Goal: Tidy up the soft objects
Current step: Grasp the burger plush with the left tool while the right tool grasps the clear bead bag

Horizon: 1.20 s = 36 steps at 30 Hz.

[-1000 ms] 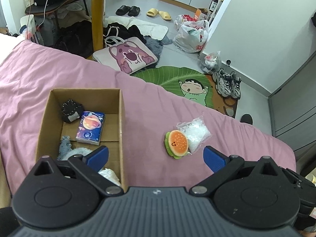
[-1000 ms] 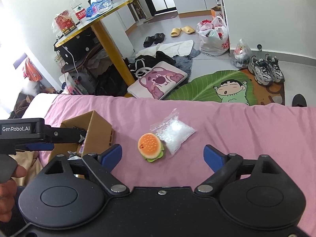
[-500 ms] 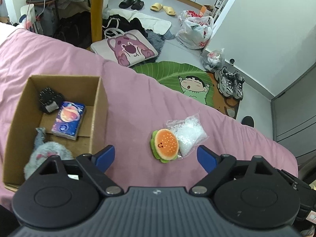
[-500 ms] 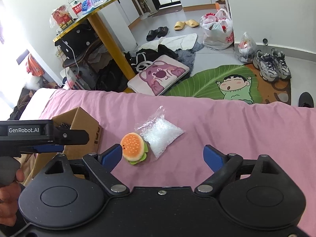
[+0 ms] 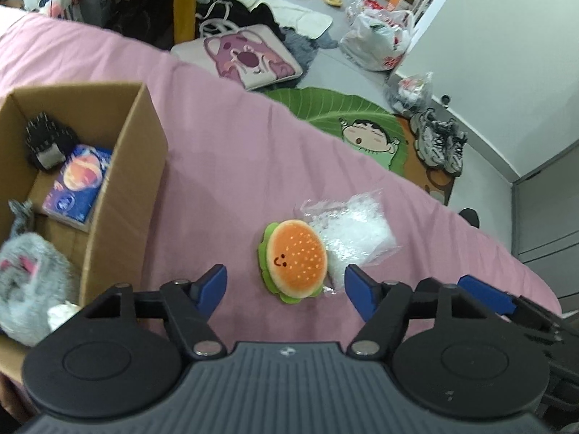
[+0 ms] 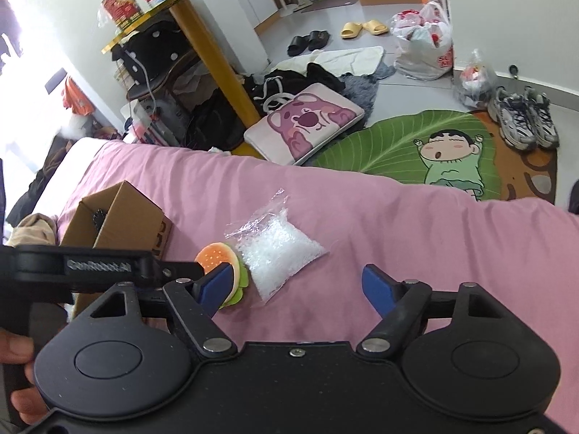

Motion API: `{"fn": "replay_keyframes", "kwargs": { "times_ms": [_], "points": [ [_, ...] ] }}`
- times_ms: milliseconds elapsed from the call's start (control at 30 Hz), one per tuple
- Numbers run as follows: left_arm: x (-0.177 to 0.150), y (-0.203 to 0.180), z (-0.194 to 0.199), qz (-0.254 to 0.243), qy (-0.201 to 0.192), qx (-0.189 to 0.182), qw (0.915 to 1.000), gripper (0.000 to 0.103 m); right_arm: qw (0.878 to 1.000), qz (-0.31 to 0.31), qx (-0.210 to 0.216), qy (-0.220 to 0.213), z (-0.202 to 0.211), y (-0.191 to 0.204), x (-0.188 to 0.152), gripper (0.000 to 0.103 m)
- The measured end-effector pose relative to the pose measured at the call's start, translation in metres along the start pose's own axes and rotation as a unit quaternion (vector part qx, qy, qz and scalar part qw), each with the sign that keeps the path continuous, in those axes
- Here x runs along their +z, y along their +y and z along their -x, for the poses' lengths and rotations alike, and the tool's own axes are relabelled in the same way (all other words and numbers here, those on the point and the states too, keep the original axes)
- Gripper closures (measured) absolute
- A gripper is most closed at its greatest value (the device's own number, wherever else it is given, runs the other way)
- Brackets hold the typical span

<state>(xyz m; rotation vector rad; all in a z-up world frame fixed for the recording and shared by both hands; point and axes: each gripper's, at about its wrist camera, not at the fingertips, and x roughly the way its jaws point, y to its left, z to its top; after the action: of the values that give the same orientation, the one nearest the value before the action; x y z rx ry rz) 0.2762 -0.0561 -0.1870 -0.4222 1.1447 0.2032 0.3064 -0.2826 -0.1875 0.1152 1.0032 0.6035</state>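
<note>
The burger toy point(image 5: 294, 261) lies flat on the pink bed point(image 5: 224, 152), touching a clear bag of white pellets point(image 5: 349, 233) on its far side, with the cardboard box point(image 5: 125, 181) well to its left. The likely slip: since toy and bag touch, a closing pinch may catch the bag's loose film too, or push the toy along the soft cover. The left tongs point(image 5: 286, 291) are spread wide, empty, low and straddling the toy. The right tongs point(image 6: 302, 285) are also released, angled down near the bag.
</note>
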Motion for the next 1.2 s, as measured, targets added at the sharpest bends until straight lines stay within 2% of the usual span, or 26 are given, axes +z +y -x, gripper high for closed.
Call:
{"fn": "replay_keyframes", "kwargs": {
  "times_ms": [167, 533, 600, 633, 733, 900, 1033, 1200],
  "points": [
    [-0.002, 0.005, -0.019, 0.02, 0.004, 0.004, 0.9998, 0.042, 0.999, 0.029, 0.011, 0.008, -0.011, -0.001, 0.008, 0.027],
    [-0.002, 0.006, -0.043, 0.038, 0.0, 0.002, 0.9993, 0.05, 0.997, 0.065, 0.037, 0.024, -0.035, 0.002, 0.016, 0.036],
    [-0.002, 0.007, -0.043, 0.041, -0.004, 0.0, 0.9991, 0.062, 0.996, 0.069, 0.038, 0.028, -0.038, 0.002, 0.017, 0.036],
    [-0.002, 0.007, -0.043, 0.042, -0.002, -0.007, 0.9991, 0.073, 0.996, 0.07, 0.038, 0.03, -0.04, 0.003, 0.018, 0.036],
    [0.0, 0.007, -0.037, 0.044, -0.003, -0.006, 0.999, 0.078, 0.996, 0.069, 0.043, 0.034, -0.044, 0.006, 0.019, 0.037],
    [0.001, 0.006, -0.023, 0.03, -0.015, 0.001, 0.9994, 0.079, 0.996, 0.067, 0.039, 0.041, -0.053, 0.013, 0.021, 0.043],
    [0.001, 0.011, -0.012, 0.027, -0.019, 0.004, 0.9994, 0.079, 0.997, 0.055, 0.029, 0.046, -0.059, 0.016, 0.019, 0.056],
    [0.0, 0.016, 0.0, 0.026, -0.024, -0.001, 0.9994, 0.079, 0.998, 0.037, 0.025, 0.054, -0.052, 0.018, 0.016, 0.084]
  ]
}}
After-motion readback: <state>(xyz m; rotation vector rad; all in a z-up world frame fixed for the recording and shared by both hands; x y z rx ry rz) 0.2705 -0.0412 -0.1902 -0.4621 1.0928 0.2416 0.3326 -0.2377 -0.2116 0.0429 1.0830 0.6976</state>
